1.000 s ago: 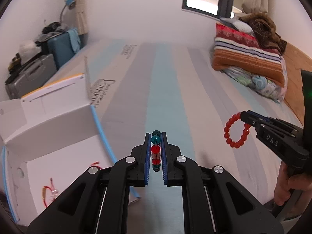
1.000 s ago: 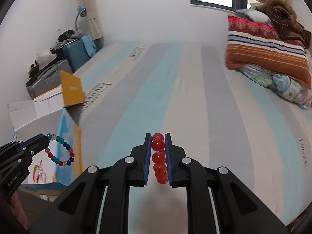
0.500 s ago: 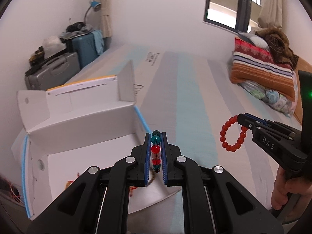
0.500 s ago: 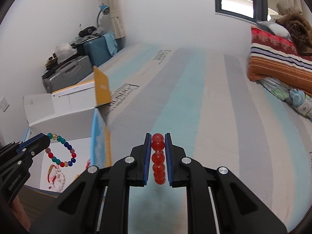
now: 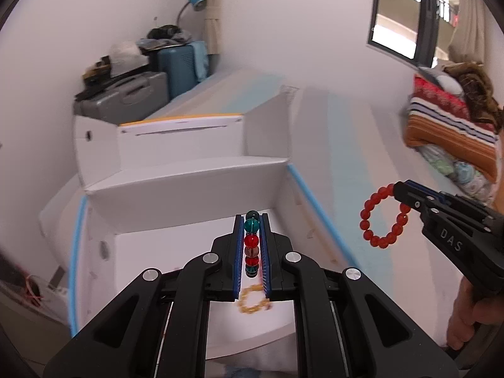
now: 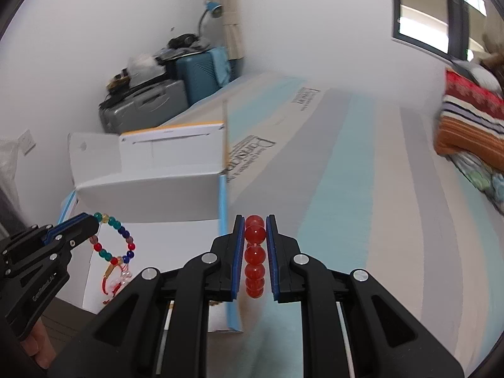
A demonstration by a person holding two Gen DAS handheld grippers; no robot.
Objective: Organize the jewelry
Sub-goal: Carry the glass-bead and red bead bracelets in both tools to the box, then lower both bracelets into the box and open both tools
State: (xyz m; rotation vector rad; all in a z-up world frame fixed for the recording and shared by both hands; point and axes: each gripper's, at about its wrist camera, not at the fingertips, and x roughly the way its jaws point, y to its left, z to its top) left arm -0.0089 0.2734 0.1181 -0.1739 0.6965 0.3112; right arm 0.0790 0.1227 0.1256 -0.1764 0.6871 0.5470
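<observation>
Two grippers, one in each of your hands.

Left gripper: fingers closed on one multicoloured bead bracelet. Six beads show edge-on between the pads in its own view: two teal, two red, one brownish, one dark. From the right wrist view the bracelet hangs as a full loop from the fingertips, with teal, blue, red and yellow beads; it sits over the open box.

Right gripper: fingers closed on one red bead bracelet. Five red beads show in a column between the blue pads. In the left wrist view the same bracelet hangs as a ring from the fingertips, beyond the box's right wall and above the striped mattress.

One white cardboard box, flaps open, with light blue edging, resting at the mattress's left edge. Inside it, counted:
- one yellow bead bracelet, blurred, lying on the box floor below your left fingers;
- one red cord piece with clear beads, on the floor beneath the hanging multicoloured bracelet.

One part of your right hand shows on the gripper handle.

Background: two suitcases, one grey and one teal; one blue desk lamp; one stack of folded striped bedding; one window.
</observation>
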